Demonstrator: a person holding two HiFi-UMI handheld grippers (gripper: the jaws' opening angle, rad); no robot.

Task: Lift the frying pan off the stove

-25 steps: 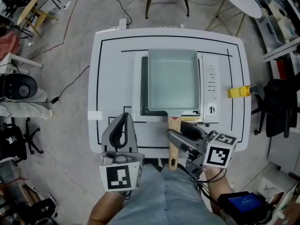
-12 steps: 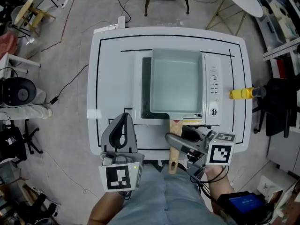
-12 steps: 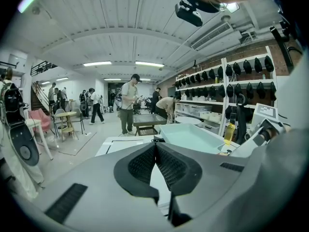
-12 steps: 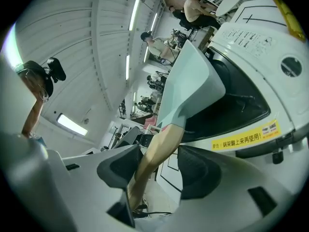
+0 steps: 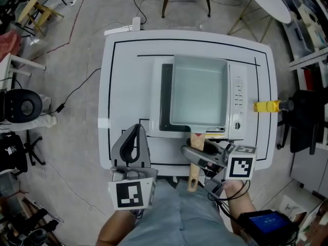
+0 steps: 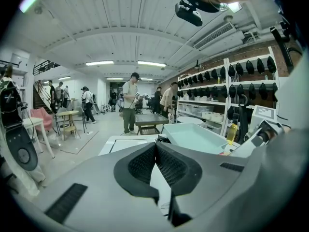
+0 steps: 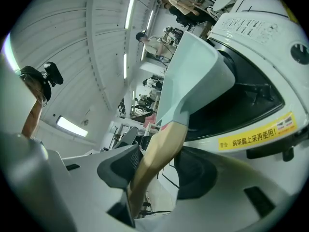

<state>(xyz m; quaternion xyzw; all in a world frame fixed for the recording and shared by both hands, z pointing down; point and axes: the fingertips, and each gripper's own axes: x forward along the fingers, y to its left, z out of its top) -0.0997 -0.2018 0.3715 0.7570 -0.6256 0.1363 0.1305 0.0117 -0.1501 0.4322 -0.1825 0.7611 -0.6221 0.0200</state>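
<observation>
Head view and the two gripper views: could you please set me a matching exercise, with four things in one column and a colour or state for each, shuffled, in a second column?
Things:
1. frying pan
2. stove
3. left claw
4. right claw

Colours or states:
A. shut on the wooden handle
B. white body, buttons down its right side
C. shut, holding nothing
D. pale green and square

Pairs: 1-D, 2-B, 3-C, 4-A.
</observation>
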